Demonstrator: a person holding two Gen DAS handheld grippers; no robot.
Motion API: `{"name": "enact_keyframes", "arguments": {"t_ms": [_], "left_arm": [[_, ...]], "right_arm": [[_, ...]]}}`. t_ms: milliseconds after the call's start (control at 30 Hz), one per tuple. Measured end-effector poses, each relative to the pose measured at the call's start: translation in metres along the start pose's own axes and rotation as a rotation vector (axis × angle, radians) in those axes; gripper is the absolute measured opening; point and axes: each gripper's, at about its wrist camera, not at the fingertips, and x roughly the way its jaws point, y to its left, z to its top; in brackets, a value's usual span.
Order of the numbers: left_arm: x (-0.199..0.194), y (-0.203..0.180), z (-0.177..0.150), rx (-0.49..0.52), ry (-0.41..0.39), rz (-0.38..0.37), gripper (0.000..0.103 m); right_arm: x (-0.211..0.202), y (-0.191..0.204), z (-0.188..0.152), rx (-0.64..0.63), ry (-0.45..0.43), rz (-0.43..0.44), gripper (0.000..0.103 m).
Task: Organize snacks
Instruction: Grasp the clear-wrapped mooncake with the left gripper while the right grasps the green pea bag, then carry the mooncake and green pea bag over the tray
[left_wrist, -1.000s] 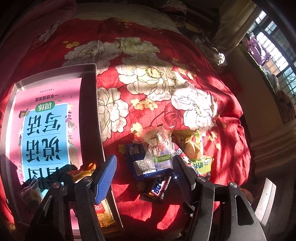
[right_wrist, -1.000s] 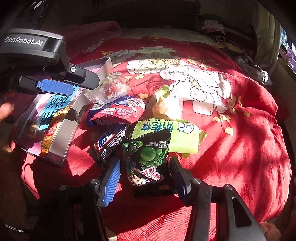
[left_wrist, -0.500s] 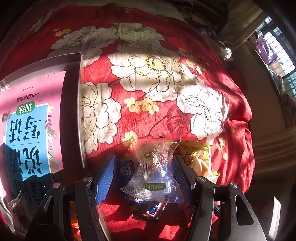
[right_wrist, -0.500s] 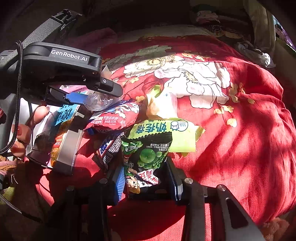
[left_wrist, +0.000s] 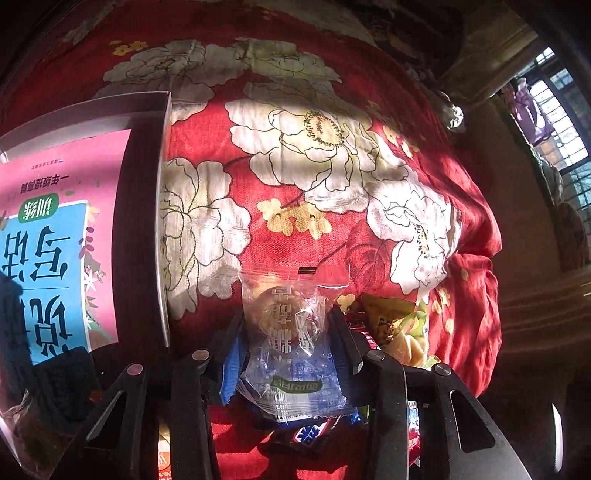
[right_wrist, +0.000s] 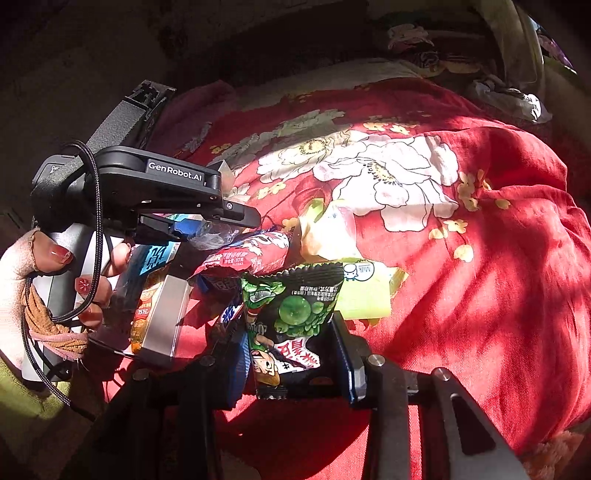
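Note:
A clear packet (left_wrist: 291, 332) holding a round biscuit stands between the fingers of my left gripper (left_wrist: 286, 317). Its jaws are closing and the pads press on the packet's sides. The right wrist view shows that gripper (right_wrist: 221, 229) from the side, above the snack pile. My right gripper (right_wrist: 291, 347) is shut on a dark packet with green peas (right_wrist: 295, 317), which stands upright between the pads. A grey tray (left_wrist: 162, 221) lined with a pink and blue book (left_wrist: 55, 240) lies to the left of the pile, and an orange packet (right_wrist: 146, 306) lies in it.
On the red flowered bedcover (left_wrist: 332, 184) lie a red packet (right_wrist: 251, 254), a light green milk packet (right_wrist: 365, 291), a yellow-white packet (right_wrist: 325, 232) and a dark bar (left_wrist: 314, 435). A hand (right_wrist: 55, 266) holds the left gripper's handle. The bed edge drops off at the right.
My left gripper came down over the clear packet and its jaws closed in on it. My right gripper shut on the green pea packet and raised it slightly.

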Motion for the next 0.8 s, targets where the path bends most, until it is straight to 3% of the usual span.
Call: {"name": "enact_keyframes", "arguments": {"t_ms": [333,800], "left_arm": [[-0.026,0.015,-0.009,-0.033,-0.048,-0.045,0.042],[-0.062,0.018,-0.036,0.021,-0.11,-0.026,0.042]], "right_arm": [[-0.009,-0.003,0.0,0.029,-0.042,0.014,0.04],[-0.023,-0.012,0.001,0.078,-0.106,-0.002,0.04]]}}
